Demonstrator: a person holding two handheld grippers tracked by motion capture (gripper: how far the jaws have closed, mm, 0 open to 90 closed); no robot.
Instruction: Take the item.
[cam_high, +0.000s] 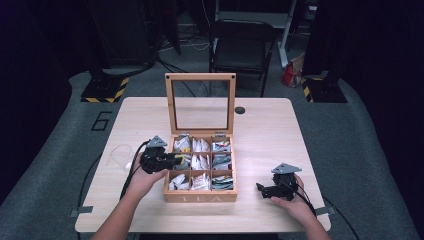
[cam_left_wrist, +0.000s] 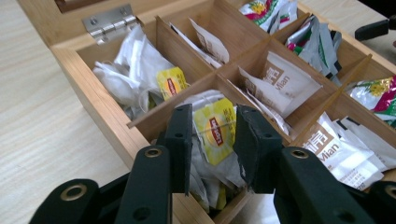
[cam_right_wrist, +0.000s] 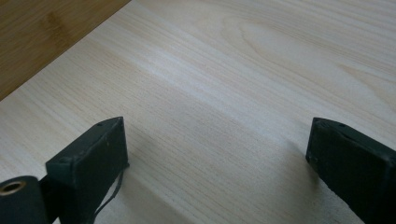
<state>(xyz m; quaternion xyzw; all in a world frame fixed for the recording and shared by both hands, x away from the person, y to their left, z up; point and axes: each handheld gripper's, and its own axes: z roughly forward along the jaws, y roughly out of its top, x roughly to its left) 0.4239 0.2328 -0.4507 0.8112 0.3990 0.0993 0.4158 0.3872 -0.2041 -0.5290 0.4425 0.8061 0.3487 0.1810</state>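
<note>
**Left gripper at a tea bag, right gripper idle on the table**

Where the box sits at the table's middle with its glass lid standing upright, 9 compartments of tea bags lie exposed. The left gripper reaches over the box's left wall into the middle-left compartment. In the left gripper view its jaws stand on either side of a yellow-tagged tea bag, close against it; the jaws partly hide the bag's edges, so I cannot tell whether they actually pinch it. A second yellow-tagged bag lies in the next compartment, near the hinge. White sachets fill the middle cells; their print is partly cut off.

The right gripper rests low on the table, well apart from the box, pointing toward it. In the right gripper view its jaws are spread wide with bare wood between them. The box's side crosses the upper-left corner there.
</note>
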